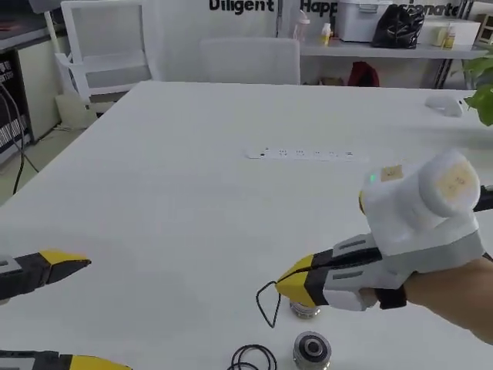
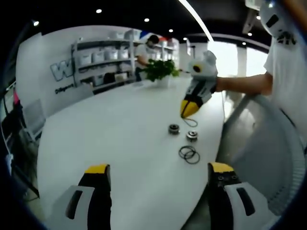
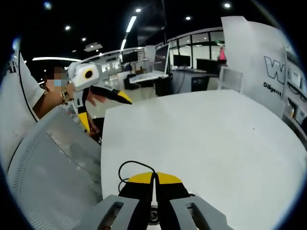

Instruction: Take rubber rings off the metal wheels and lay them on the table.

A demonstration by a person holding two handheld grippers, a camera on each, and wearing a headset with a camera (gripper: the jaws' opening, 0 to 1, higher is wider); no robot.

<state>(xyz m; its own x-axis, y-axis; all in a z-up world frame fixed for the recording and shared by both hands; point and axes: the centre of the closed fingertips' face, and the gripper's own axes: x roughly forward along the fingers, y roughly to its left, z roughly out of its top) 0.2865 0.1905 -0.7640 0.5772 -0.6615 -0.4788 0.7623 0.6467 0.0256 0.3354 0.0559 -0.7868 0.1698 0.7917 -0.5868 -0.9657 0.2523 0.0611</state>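
Nearest the person, loose rubber rings (image 1: pixel 253 358) lie flat by the table (image 1: pixel 192 193) edge, beside 2 metal wheels (image 1: pixel 312 348). Just over the farther wheel (image 1: pixel 306 310), the right gripper (image 1: pixel 293 284) is clenched on a dangling black ring (image 1: pixel 267 305), probably ready to lay it down. The left gripper (image 2: pixel 158 170) hangs spread wide and empty, off to the side. A power strip (image 1: pixel 300 153) lies well beyond.

At 4 o'clock the right gripper (image 1: pixel 281 284), jaws together, pinches a black ring (image 1: pixel 267 306) that hangs just beside one wheel (image 1: pixel 306 311). A second wheel (image 1: pixel 312 348) sits at 5 o'clock, with loose rings (image 1: pixel 253 358) at its 9. The left gripper (image 1: pixel 96 312) gapes at 8 o'clock. A power strip (image 1: pixel 300 153) lies toward 12 on the table (image 1: pixel 154 193).
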